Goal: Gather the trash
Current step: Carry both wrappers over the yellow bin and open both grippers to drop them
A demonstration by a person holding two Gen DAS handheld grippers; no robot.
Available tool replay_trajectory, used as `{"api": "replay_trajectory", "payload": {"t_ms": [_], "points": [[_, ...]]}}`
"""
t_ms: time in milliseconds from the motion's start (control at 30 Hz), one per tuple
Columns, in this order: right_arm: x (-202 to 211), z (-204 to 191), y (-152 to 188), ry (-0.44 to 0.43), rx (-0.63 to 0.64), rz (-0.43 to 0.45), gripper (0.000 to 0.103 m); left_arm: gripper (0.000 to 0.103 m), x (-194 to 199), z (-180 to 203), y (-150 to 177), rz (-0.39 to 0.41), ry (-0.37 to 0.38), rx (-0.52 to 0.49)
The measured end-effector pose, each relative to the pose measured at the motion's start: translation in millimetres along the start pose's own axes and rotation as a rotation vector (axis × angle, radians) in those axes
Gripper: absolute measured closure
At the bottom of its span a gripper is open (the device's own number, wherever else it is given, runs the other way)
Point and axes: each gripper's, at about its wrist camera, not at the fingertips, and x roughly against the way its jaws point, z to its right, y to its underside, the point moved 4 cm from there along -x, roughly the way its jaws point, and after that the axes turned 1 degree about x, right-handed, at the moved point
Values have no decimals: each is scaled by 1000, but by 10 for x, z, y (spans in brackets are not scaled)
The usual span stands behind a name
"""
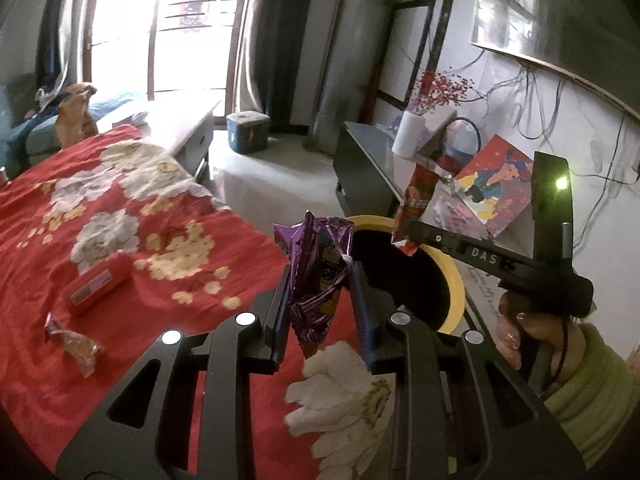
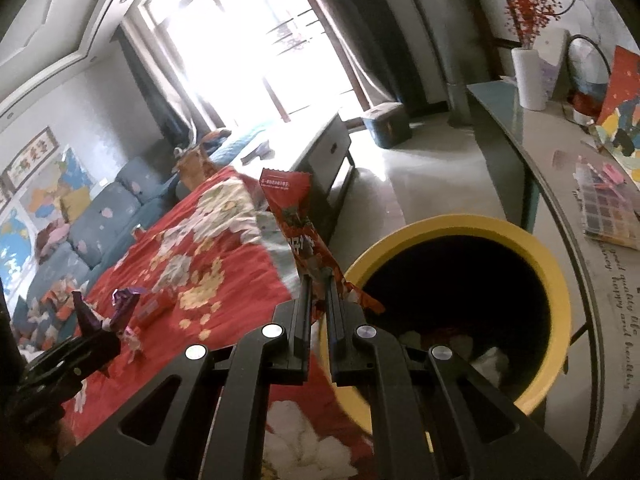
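A red floral bedspread (image 1: 120,240) fills most of the room's near side, and hard against its edge stands the yellow-rimmed bin (image 2: 556,280), its dark inside already holding some crumpled pale scraps at the bottom. Both grippers are up beside that bin, each carrying one piece of litter.

The left gripper (image 1: 320,300) has its fingers drawn in fairly narrow on a purple foil wrapper (image 1: 316,280), which stands upright between them, pinched around its middle, just short of the bin's rim. The right gripper (image 2: 319,284) has its fingers nearly together on a red snack wrapper (image 2: 296,220), gripped low down so that most of its length sticks up above the fingertips; its bottom corner hangs at the rim.

Both wrappers look empty, light and crinkly, the sort of thin film that folds rather than resists. I'd judge a firm pinch across the flattened body holds best, since slick foil could slide out of a loose grip. They should simply drop once let go, though something this light may flutter or catch on a finger.

Smaller things wait on the bedspread: a flat red packet (image 1: 96,284) and a clear twisted wrapper (image 1: 76,344) with something brownish inside, both near each other, untouched.
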Motion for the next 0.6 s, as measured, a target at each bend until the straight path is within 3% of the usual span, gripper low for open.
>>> {"api": "replay_trajectory", "payload": {"t_ms": [600], "points": [[117,687,-76,95,-97,31,96,82,-404,514,-68,-30,71,-74]]}}
